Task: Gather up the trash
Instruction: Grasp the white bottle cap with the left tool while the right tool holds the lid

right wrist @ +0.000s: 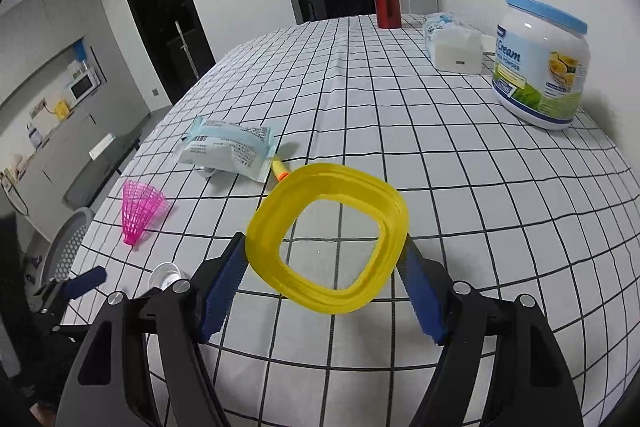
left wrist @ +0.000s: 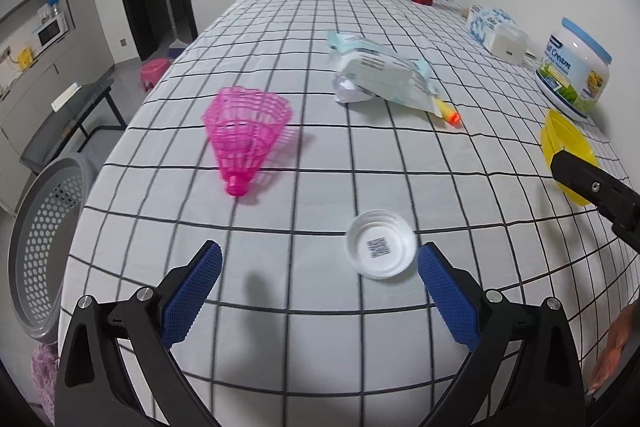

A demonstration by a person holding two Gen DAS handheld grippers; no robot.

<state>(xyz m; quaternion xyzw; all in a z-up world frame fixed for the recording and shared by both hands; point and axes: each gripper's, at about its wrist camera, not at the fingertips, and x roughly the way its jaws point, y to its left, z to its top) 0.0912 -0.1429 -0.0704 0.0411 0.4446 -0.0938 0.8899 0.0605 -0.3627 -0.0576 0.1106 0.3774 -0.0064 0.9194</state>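
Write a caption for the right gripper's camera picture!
Right gripper clamps a yellow plastic ring above the checked tablecloth.

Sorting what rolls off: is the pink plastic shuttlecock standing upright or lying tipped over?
Tipped over. The pink plastic shuttlecock lies on its side on the checked tablecloth, its cork end toward the table edge.

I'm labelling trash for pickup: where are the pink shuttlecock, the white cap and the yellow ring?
pink shuttlecock [left wrist: 246,131], left wrist view, on its mesh skirt.
white cap [left wrist: 380,245], left wrist view, on its printed centre.
yellow ring [right wrist: 264,239], right wrist view, on its left band.
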